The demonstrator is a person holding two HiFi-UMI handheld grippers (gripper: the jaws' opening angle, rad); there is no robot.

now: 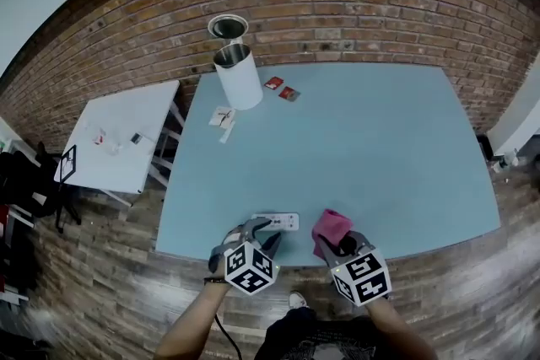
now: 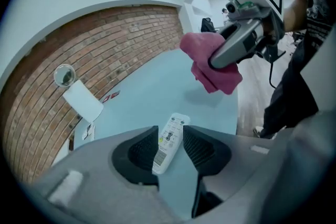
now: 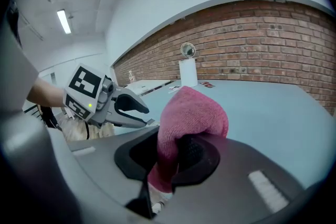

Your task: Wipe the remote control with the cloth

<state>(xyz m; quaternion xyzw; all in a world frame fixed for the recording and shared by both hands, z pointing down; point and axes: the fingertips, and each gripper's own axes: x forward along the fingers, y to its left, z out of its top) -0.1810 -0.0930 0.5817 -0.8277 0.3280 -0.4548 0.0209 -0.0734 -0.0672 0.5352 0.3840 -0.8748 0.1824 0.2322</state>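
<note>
1. The remote control [image 2: 169, 141] lies flat, buttons up, on the table [image 1: 380, 147] near its front edge.
2. Your left tool [image 2: 169, 134] has its jaws spread, with the remote showing between them. The pads look clear of it, so it's not held.
3. Your right tool [image 3: 176, 149] is pinching the pink cloth [image 3: 189, 113]. A bunched lump sticks out past the jaws, in the air just beside the remote.
4. The remote is probably light, rigid, smooth plastic, and likely to skid on the table when rubbed. Clamp it across its long sides near the lower end and leave the button face free.
5. The cloth looks soft, limp and fuzzy, so it shouldn't slip. Wipe with the protruding lump.
6. The remote's near end is hidden behind the left jaw, and its underside is unseen.
7. The cloth's tail is buried in the right jaws, so you can't tell how much is gripped.
8. The small items at the table's far end are too small to identify.
</note>
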